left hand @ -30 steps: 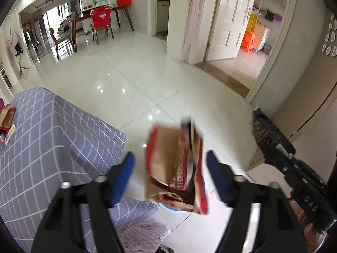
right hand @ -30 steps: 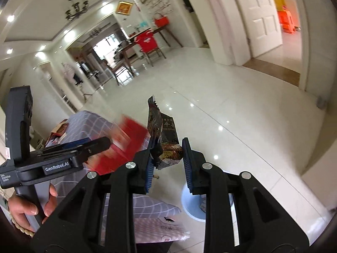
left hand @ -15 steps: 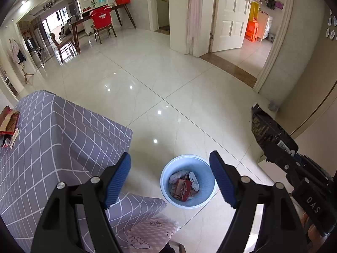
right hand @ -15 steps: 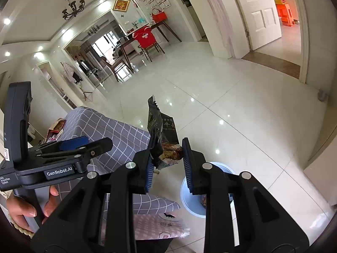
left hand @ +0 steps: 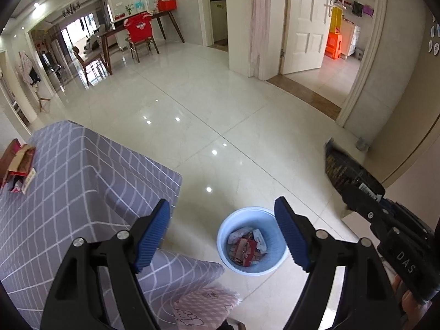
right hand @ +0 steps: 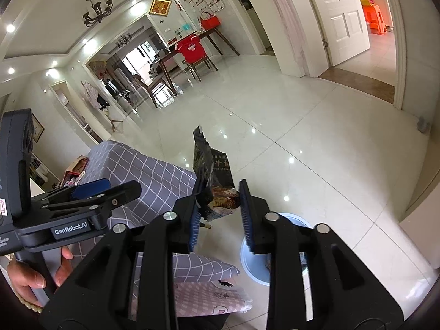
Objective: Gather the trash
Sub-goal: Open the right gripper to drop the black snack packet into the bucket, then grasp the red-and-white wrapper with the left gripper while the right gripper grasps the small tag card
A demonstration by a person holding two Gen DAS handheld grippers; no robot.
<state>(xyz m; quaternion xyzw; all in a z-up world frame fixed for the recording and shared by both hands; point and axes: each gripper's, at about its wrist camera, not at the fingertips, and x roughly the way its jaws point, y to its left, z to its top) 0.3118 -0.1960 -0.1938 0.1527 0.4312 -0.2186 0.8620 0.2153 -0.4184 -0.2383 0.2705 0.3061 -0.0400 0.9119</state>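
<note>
Left gripper [left hand: 221, 235]: jaws standing wide, nothing between them, bin [left hand: 251, 240] of wrappers lying below the gap. Right gripper [right hand: 218, 214]: jaws just been opening, dark packet [right hand: 213, 176] standing between them, leaning on the left pad, clear of the right; bin [right hand: 249, 264] showing below.

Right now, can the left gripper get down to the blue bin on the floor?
Probably yes. The left gripper is open and empty, and the blue bin sits right below it with nothing between; the table stays off to one side.
</note>
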